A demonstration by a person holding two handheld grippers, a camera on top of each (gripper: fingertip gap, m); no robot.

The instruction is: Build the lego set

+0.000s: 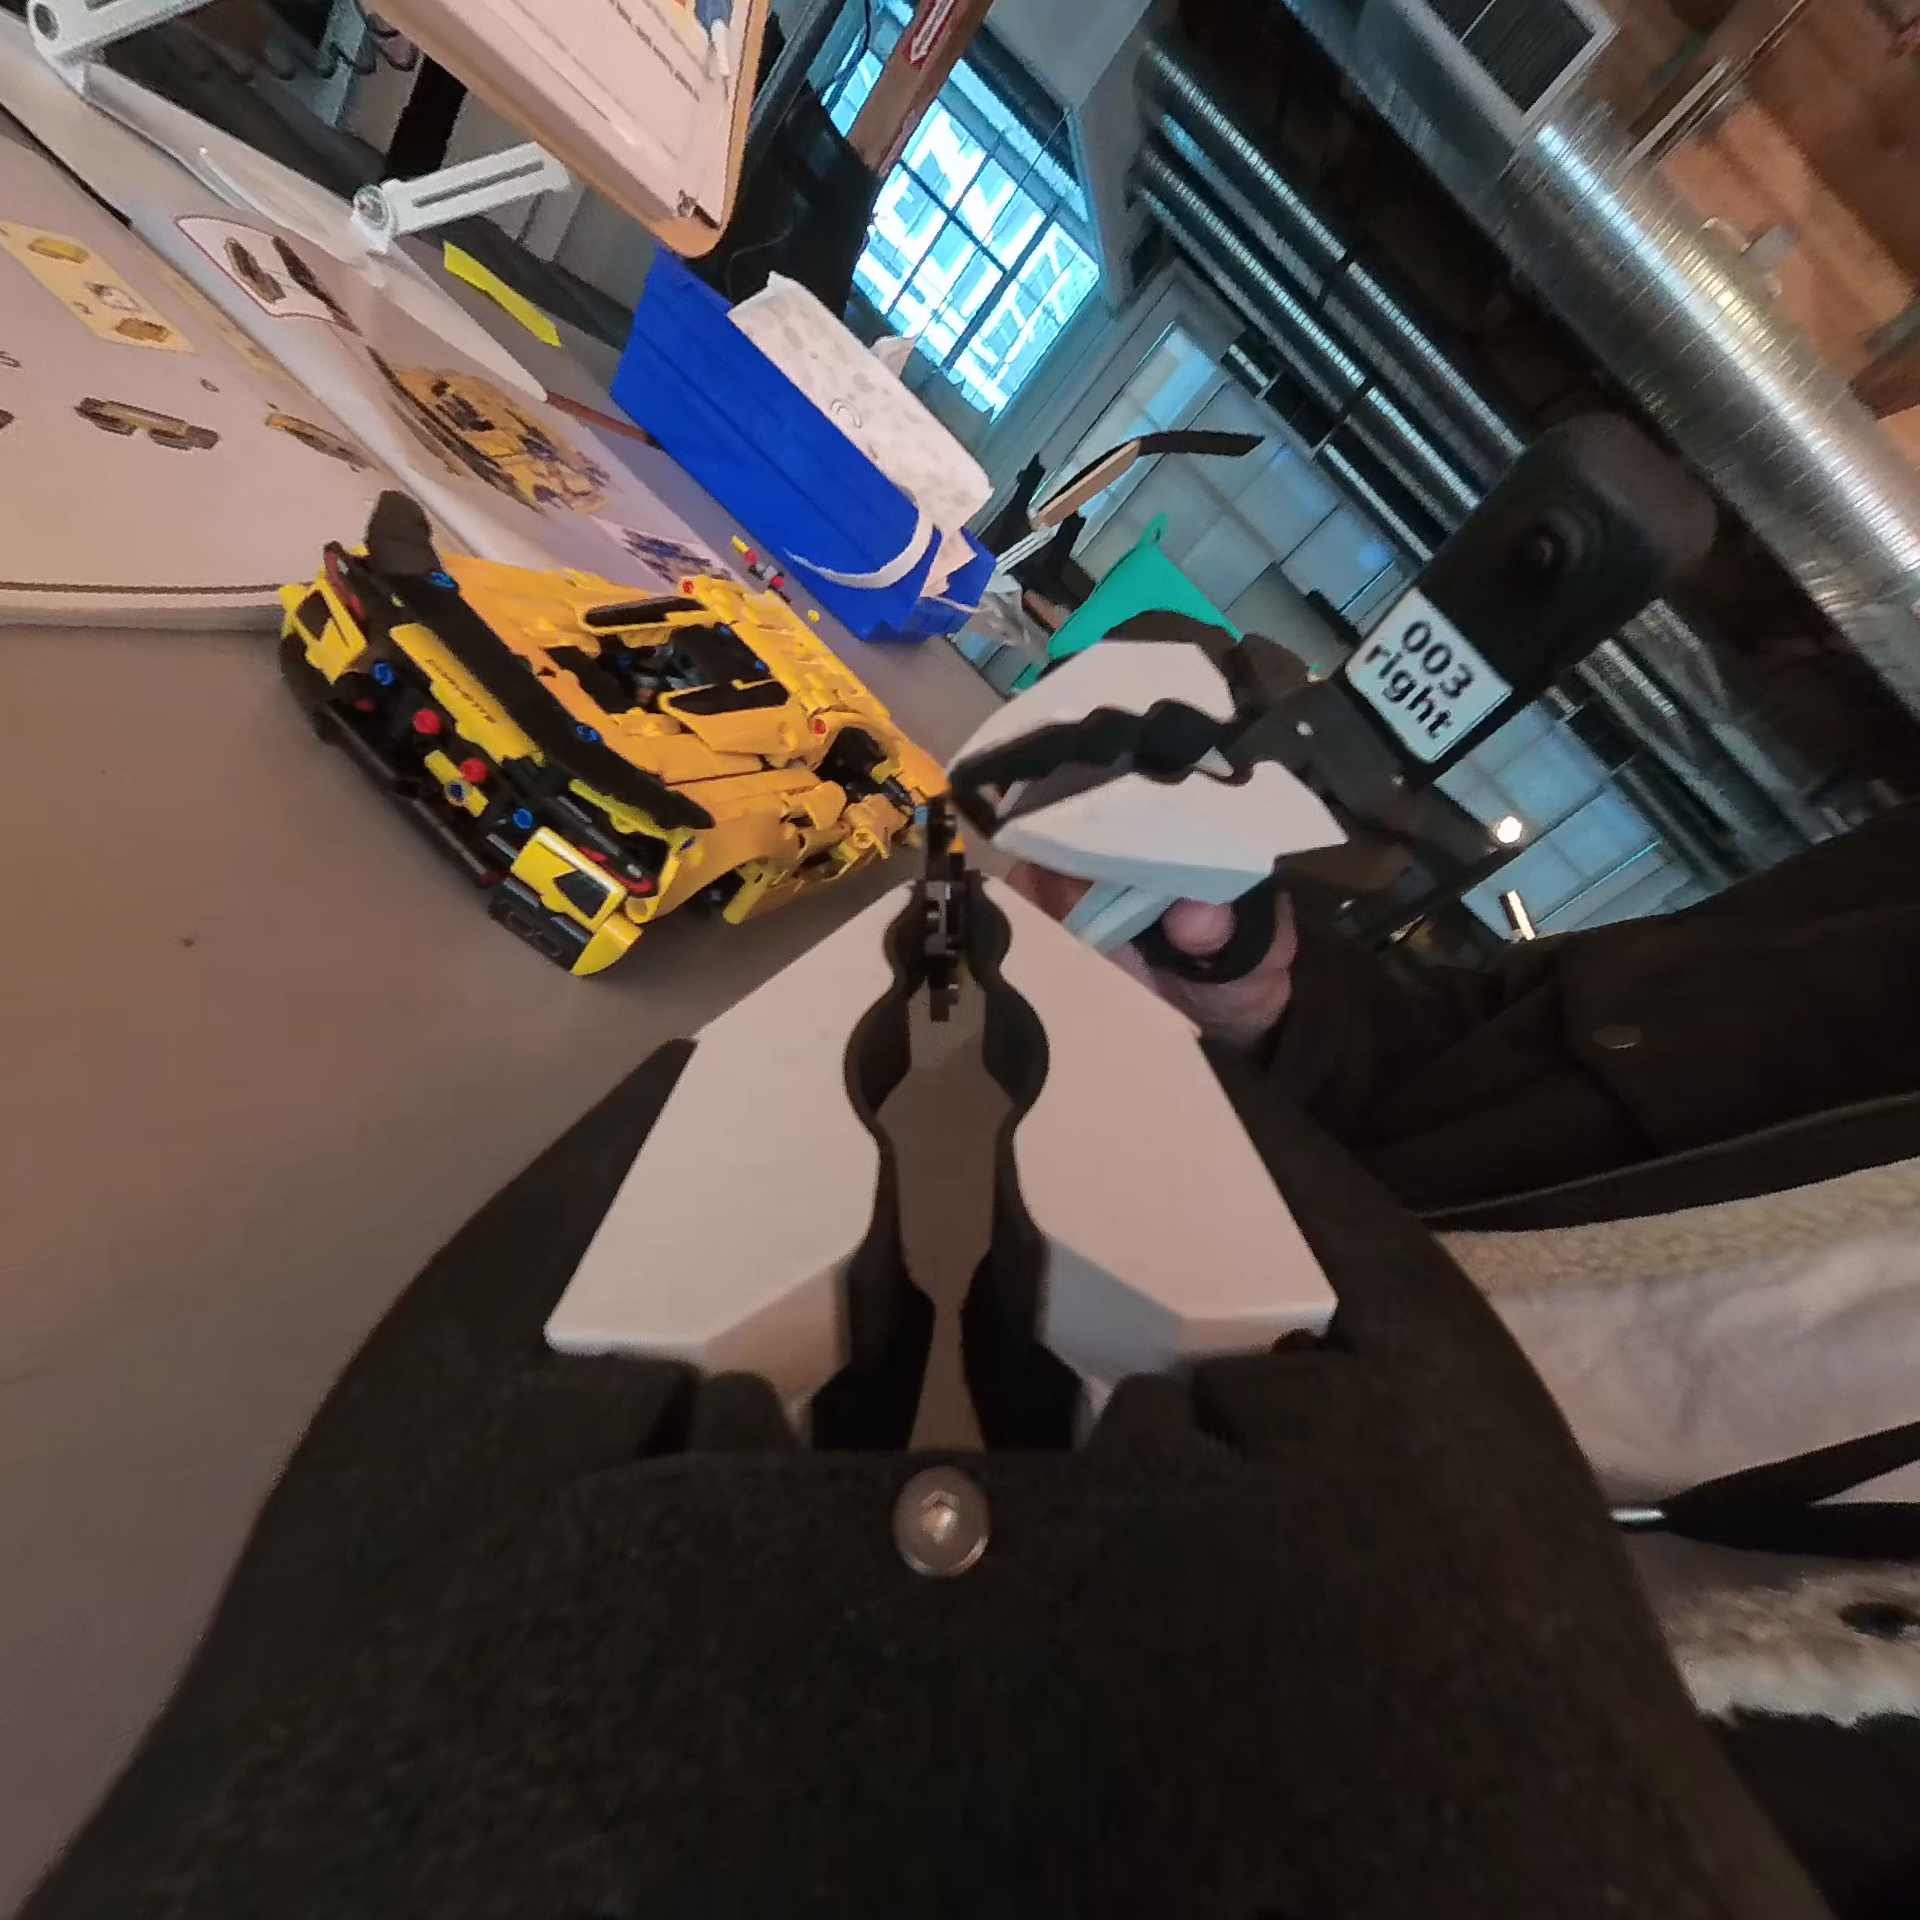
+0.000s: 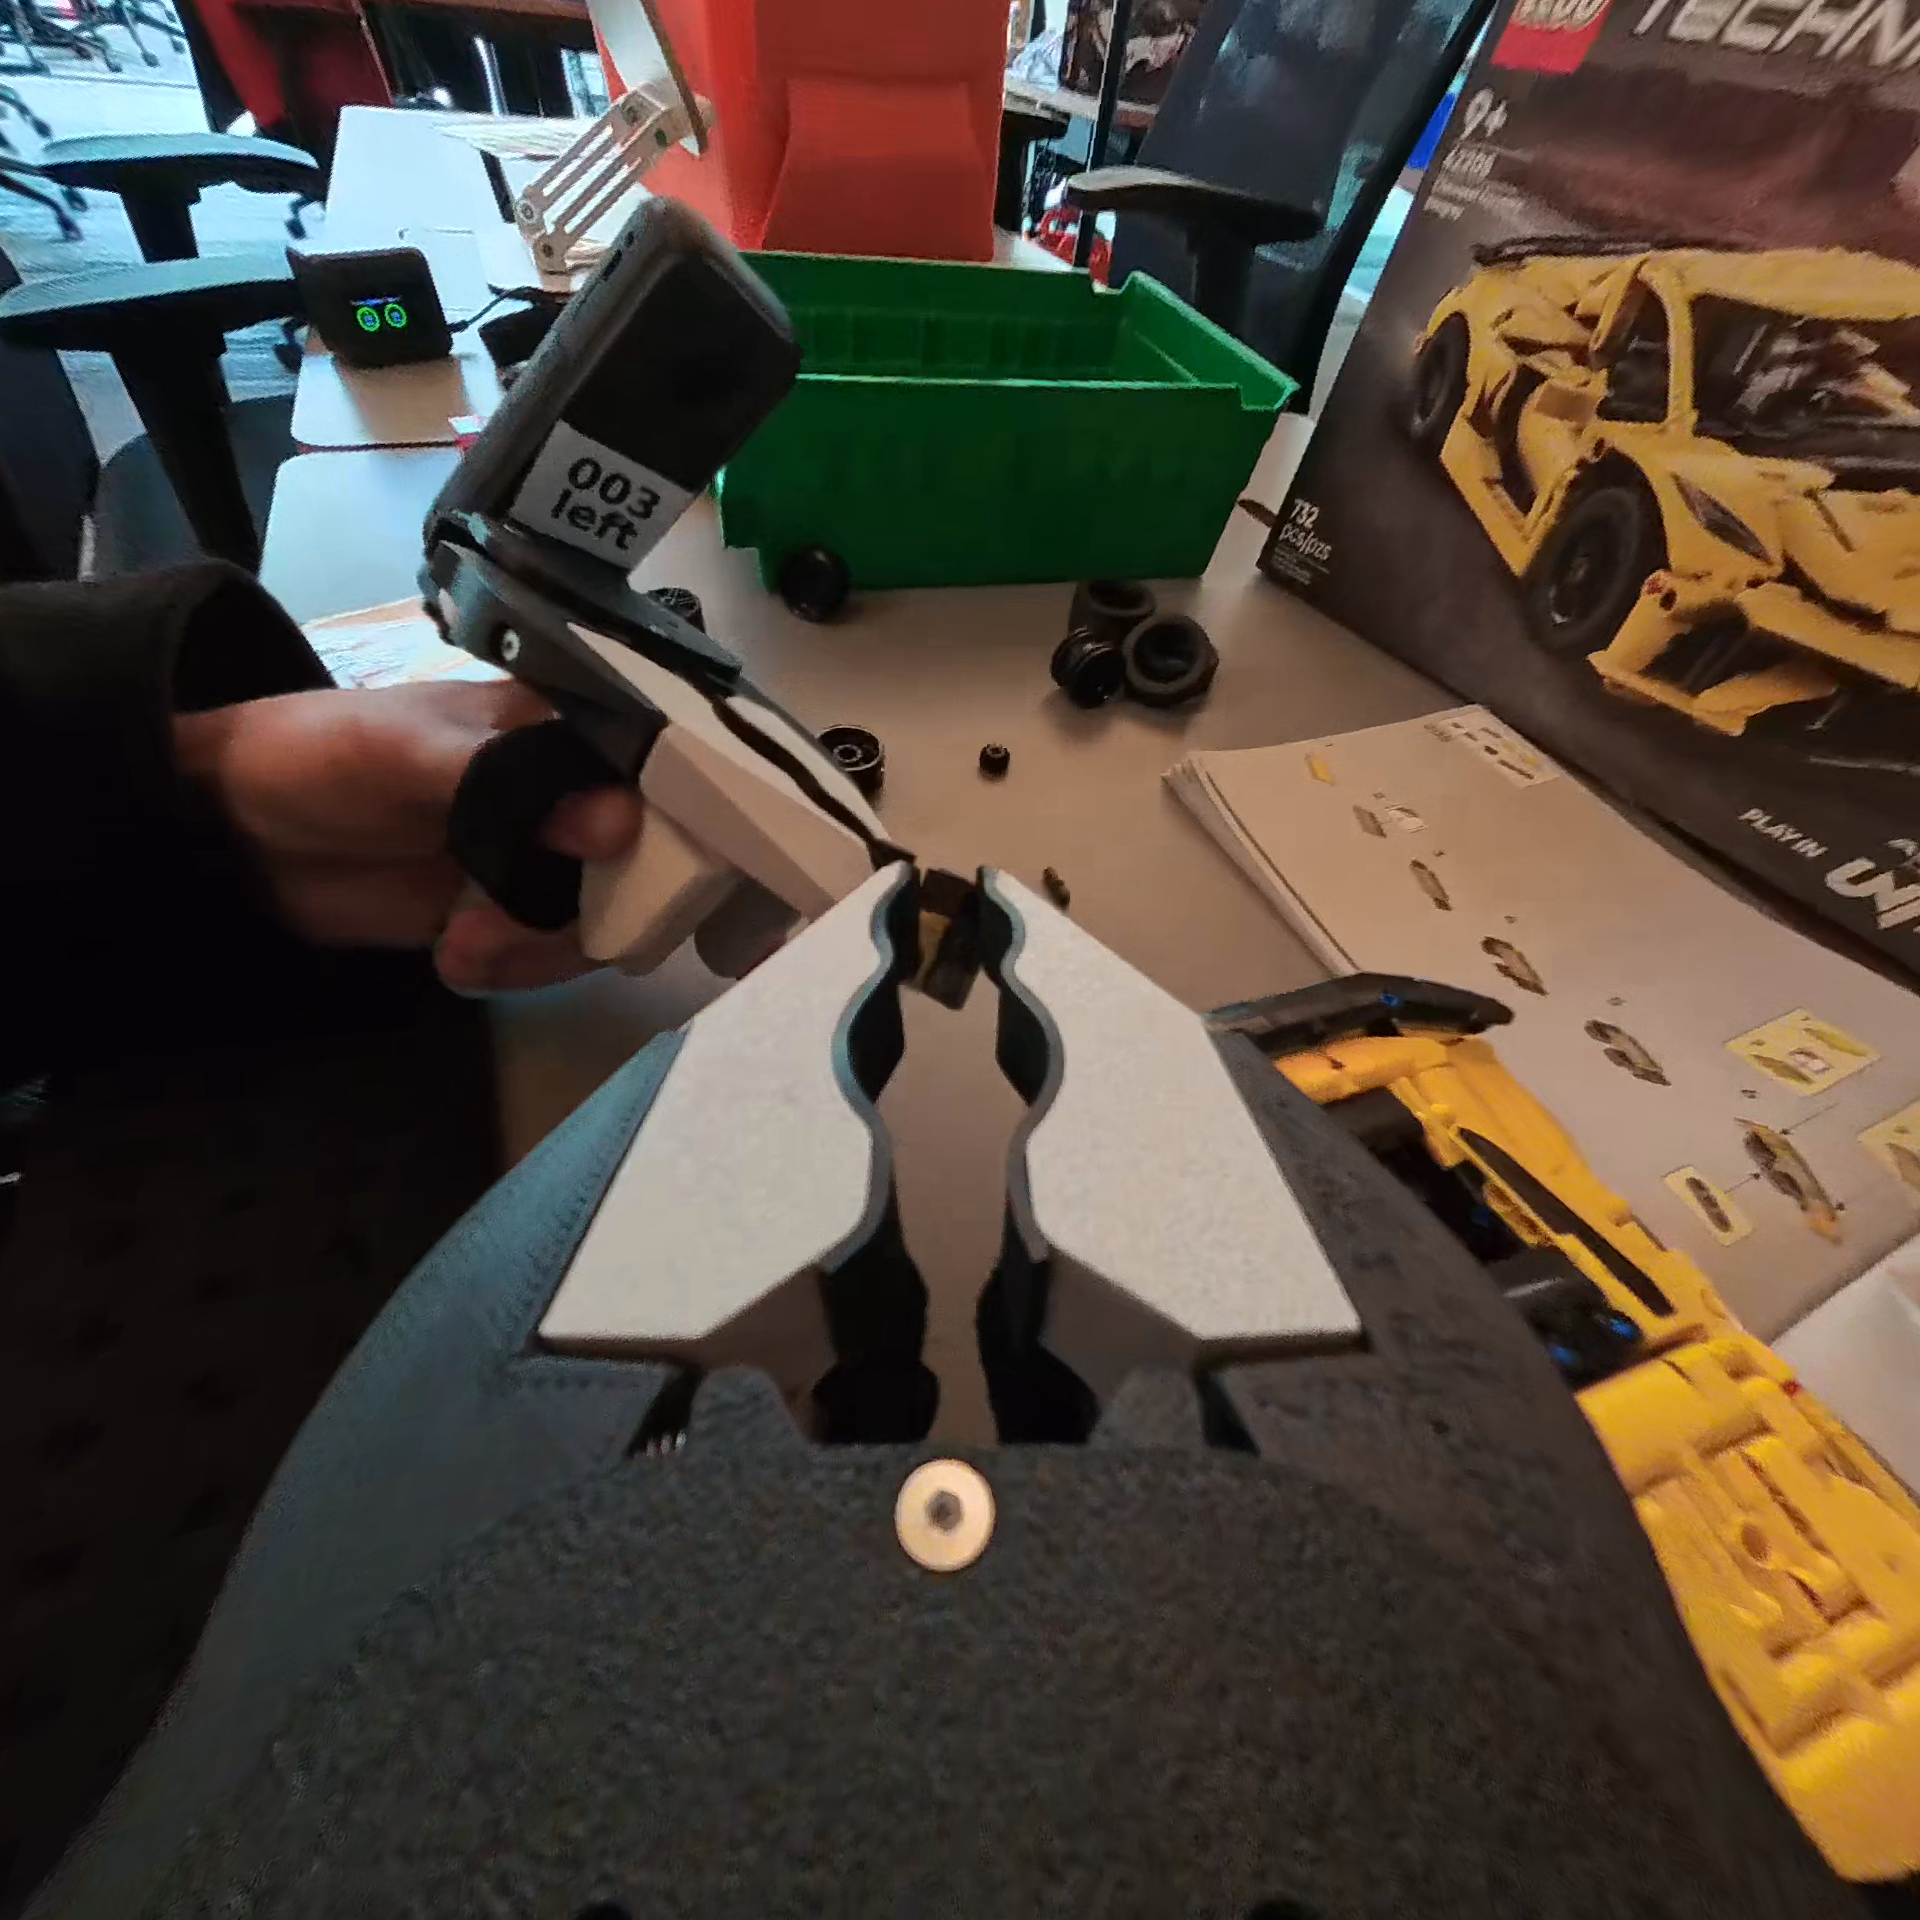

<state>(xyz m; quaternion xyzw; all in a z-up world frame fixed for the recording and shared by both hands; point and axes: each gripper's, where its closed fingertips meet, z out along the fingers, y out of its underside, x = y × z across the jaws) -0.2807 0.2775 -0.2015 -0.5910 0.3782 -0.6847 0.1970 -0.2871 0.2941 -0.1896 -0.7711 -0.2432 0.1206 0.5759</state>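
At the far left of the right wrist view, your hand [image 2: 416, 821] grips the handle of the left hand-held gripper [image 2: 896, 864], whose jaws are pinched onto a small black piece [image 1: 940, 914] at their tips. Just right of it, your right hand-held gripper [image 2: 948, 902] meets it tip to tip, narrowly parted and clamped on a small black and yellow piece [image 2: 945, 945]; whether the two pieces are joined you cannot tell. Behind the tips, loose black tyres [image 2: 1138, 649] lie on the grey counter [image 2: 1039, 727] in front of a green bin [image 2: 997, 447]. Further right, the open instruction booklet [image 2: 1507, 914] lies flat, with the set's box [image 2: 1662, 416] propped behind it. At the lower right, the yellow lego car [image 2: 1662, 1403] sits on the counter just beside your right hand-held gripper, wheels not yet fitted as far as shows.
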